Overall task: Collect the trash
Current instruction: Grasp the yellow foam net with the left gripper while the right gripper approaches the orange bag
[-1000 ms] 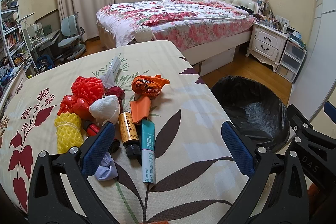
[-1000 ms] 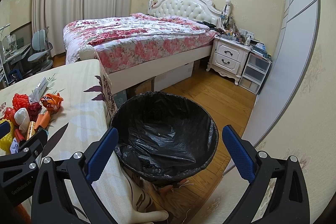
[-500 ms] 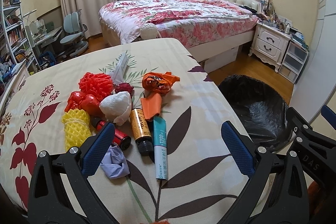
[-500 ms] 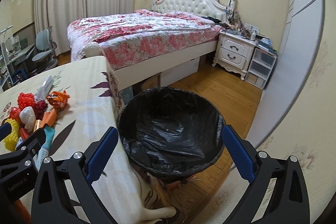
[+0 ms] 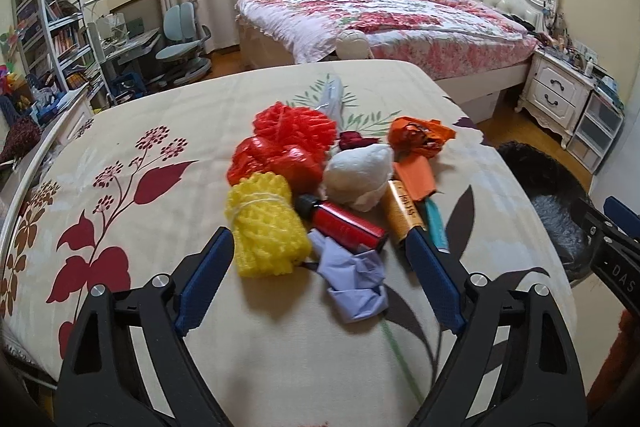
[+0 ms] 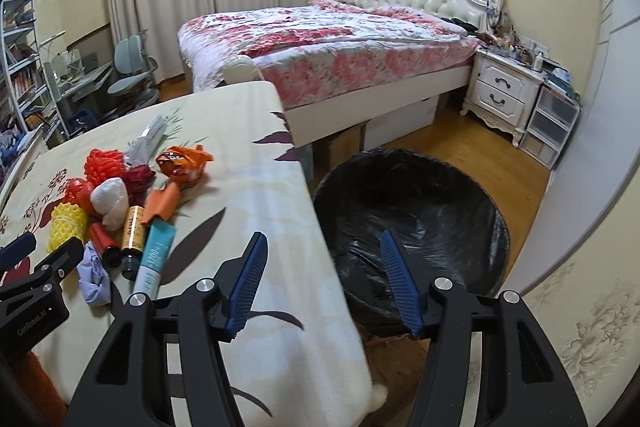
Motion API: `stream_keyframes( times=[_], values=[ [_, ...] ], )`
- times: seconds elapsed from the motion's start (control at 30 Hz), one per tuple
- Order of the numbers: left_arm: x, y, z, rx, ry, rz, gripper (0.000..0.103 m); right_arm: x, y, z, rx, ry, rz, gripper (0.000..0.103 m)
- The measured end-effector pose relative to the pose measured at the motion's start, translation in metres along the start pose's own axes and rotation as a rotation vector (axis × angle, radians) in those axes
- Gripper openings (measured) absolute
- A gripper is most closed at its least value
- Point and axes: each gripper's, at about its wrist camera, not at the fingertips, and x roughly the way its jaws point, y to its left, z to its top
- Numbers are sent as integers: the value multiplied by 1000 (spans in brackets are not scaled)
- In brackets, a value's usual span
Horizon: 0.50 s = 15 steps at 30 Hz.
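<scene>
A pile of trash lies on the floral table [image 5: 160, 163]: yellow foam net [image 5: 266, 225], red bottle [image 5: 344, 225], lilac crumpled wrapper [image 5: 354, 281], white wad [image 5: 360, 173], amber bottle [image 5: 402, 213], teal tube [image 6: 154, 255], orange wrappers [image 5: 418, 139] and red net [image 5: 294, 129]. My left gripper [image 5: 320, 261] is open, its jaws flanking the yellow net, red bottle and lilac wrapper. My right gripper [image 6: 322, 267] is open and empty over the table's right edge, beside the black-lined trash bin [image 6: 412, 211].
A bed [image 6: 328, 47] stands behind the table, a white nightstand [image 6: 500, 95] and plastic drawers [image 6: 552, 125] to its right. Shelves [image 5: 44, 15], a desk and chairs [image 5: 184, 39] stand at the far left. The bin stands on wood floor by the table's right edge.
My left gripper has moved forward and left, down to the pile. My right gripper has swung left from above the bin to the table edge, its jaws narrower than before.
</scene>
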Motion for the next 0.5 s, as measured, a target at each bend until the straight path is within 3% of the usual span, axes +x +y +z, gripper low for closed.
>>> stream_keyframes(
  times=[0.37,0.5],
  values=[
    [18,33,5,-68,44,29,83,7,39,7,-69,8,58,62],
    [28,39,2,-84,73,24,77,10,46,7,-85,14,70,63]
  ],
)
